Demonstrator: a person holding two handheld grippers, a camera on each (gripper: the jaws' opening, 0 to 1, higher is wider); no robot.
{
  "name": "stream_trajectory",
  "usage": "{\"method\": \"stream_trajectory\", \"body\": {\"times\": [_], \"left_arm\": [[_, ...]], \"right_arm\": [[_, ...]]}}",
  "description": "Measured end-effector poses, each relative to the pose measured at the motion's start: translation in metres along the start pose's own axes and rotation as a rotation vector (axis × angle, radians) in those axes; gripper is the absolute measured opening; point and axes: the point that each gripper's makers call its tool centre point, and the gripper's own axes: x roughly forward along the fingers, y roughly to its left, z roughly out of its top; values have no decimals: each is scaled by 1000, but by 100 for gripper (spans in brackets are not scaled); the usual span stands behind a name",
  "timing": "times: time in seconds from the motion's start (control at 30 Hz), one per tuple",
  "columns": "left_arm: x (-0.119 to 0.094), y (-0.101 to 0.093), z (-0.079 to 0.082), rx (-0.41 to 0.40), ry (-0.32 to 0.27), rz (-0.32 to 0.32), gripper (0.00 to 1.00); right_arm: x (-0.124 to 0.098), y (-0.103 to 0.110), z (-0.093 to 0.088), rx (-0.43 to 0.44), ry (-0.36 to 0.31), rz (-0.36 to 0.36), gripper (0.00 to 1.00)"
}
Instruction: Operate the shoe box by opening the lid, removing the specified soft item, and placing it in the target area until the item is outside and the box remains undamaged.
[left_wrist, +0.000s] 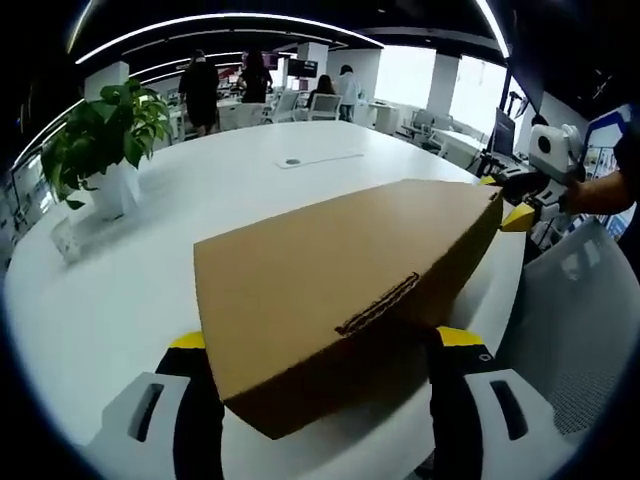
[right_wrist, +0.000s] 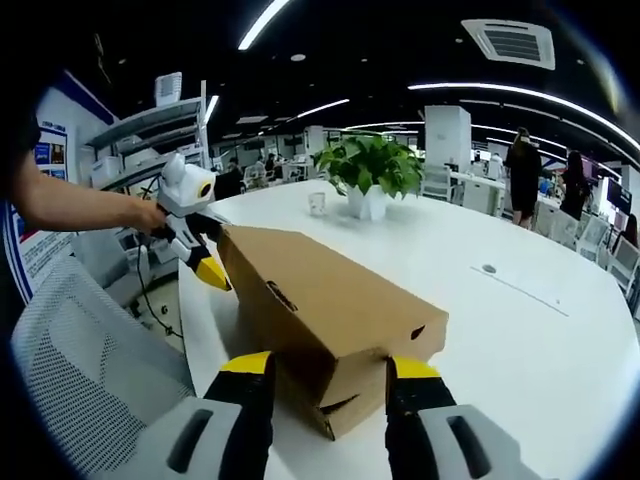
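An office's round white worktop (left_wrist: 150, 270) carries the closed shoe box (left_wrist: 340, 290). Both tongs, left (left_wrist: 315, 385) and right (right_wrist: 328, 385), straddle opposite ends, seemingly gripping; squeezing could crush cardboard near the 6 o'clock edge.
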Motion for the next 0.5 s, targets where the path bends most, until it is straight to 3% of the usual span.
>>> {"method": "stream_trajectory", "body": {"times": [0.5], "left_arm": [[-10, 7, 18, 32, -31, 40, 80]], "right_arm": [[-4, -10, 22, -28, -43, -25, 39]]}}
